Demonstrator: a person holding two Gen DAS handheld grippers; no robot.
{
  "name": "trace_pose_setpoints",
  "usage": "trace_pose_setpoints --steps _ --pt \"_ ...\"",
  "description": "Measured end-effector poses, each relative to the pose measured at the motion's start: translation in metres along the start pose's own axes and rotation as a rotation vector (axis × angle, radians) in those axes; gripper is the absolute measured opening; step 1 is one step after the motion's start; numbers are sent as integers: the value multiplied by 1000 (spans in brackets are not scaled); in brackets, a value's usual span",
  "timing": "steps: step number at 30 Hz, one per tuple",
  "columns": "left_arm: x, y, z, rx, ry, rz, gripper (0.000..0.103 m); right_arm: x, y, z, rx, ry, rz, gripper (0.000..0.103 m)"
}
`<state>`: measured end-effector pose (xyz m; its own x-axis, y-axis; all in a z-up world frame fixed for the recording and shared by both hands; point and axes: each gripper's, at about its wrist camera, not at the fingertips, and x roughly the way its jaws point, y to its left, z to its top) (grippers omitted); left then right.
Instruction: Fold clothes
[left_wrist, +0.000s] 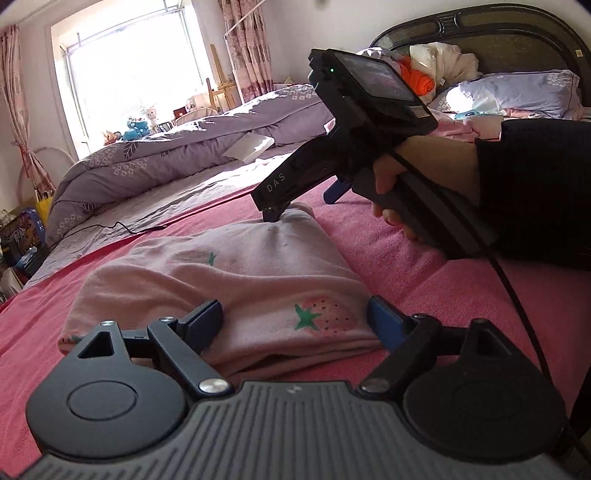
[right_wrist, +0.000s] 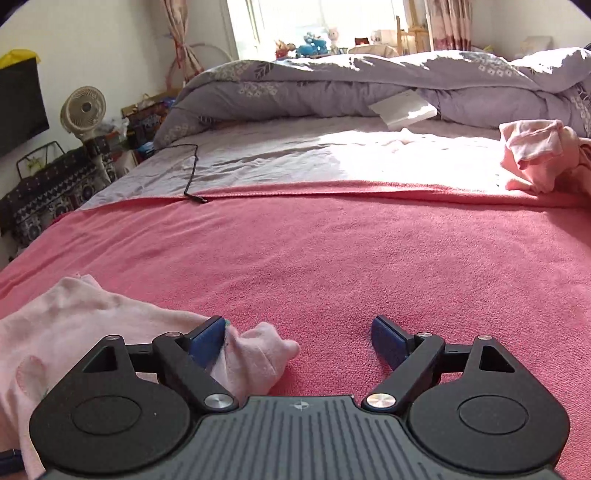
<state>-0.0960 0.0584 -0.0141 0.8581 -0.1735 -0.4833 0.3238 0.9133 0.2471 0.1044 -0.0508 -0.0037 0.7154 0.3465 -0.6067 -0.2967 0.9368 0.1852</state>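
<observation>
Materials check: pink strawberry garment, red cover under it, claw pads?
Pink garment: soft knit, probably cotton jersey; matte, drapes limply, printed strawberries. Red cover: looks like terry or fleece; fuzzy, looped nap, no sheen. Claw pads: blue, likely rubber or foam on black, probably plastic, fingers; smooth and matte.

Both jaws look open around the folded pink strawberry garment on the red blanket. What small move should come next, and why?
Probably lift both grippers clear. The pink garment already lies folded on the red blanket. The left gripper straddles its near edge with jaws wide, and the right gripper has only a corner beside one finger, nothing pinched.
</observation>
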Motion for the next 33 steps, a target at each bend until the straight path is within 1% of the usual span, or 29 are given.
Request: trace_pose_setpoints --steps 2,5,7,9,10,11,12,13,14,16,17,19,20,22,23,24,26,27,29,30,31,33 --pt "-2 2 -2 -14 -6 -4 87 -11 -5 -2 16 -15 29 83" --pt "-3 3 -3 -21 -17 -2 87 -46 -10 -10 32 -46 77 82" --pt "-3 4 -4 -23 -24 -1 87 -67 -8 -21 10 -37 131 82" --pt "-3 4 -5 -23 -30 0 87 -79 2 -34 -44 -32 144 82" --pt "-4 4 -5 -23 -31 1 87 -79 11 -41 -103 -23 116 82" --pt "-4 4 -5 -22 -33 2 87 -74 19 -46 -164 -26 65 84" --pt "-3 4 -5 -23 -34 3 87 -66 24 -48 -199 -38 31 88" --pt "-4 4 -5 -26 -34 5 87 -52 24 -44 -187 -14 11 101" --pt "-4 4 -5 -30 -36 7 87 -44 21 -37 -157 -4 19 102" --pt "-6 4 -7 -36 -37 11 87 -29 17 -23 -102 14 28 102" --pt "-6 4 -7 -39 -38 14 87 -22 21 -19 -110 4 -5 102" --pt "-9 3 -9 -52 -35 22 87 -8 27 -12 -124 9 -41 102" --pt "-11 3 -10 -58 -36 24 87 -2 26 -7 -109 10 -55 102" --pt "-17 4 -15 -74 -33 22 87 11 24 -2 -87 21 -121 102" --pt "-21 4 -17 -72 -18 13 87 14 20 -1 -71 29 -103 102" --pt "-25 5 -20 -69 -2 4 87 8 17 -1 -56 21 -89 101" --pt "-38 9 -26 -81 1 -15 87 -5 11 -2 -28 4 -60 92" --pt "-44 14 -26 -109 5 -26 87 -16 10 -2 -34 -11 -46 91" --pt "-57 26 -21 -145 -20 8 87 -40 9 -1 -47 -42 -17 90" --pt "-63 31 -16 -151 -54 36 87 -51 9 -1 -55 -56 1 90" --pt "-66 35 -10 -145 -90 61 87 -61 11 -2 -70 -66 39 90" --pt "-73 43 3 -132 -163 112 91 -76 19 -7 -110 -70 91 90"
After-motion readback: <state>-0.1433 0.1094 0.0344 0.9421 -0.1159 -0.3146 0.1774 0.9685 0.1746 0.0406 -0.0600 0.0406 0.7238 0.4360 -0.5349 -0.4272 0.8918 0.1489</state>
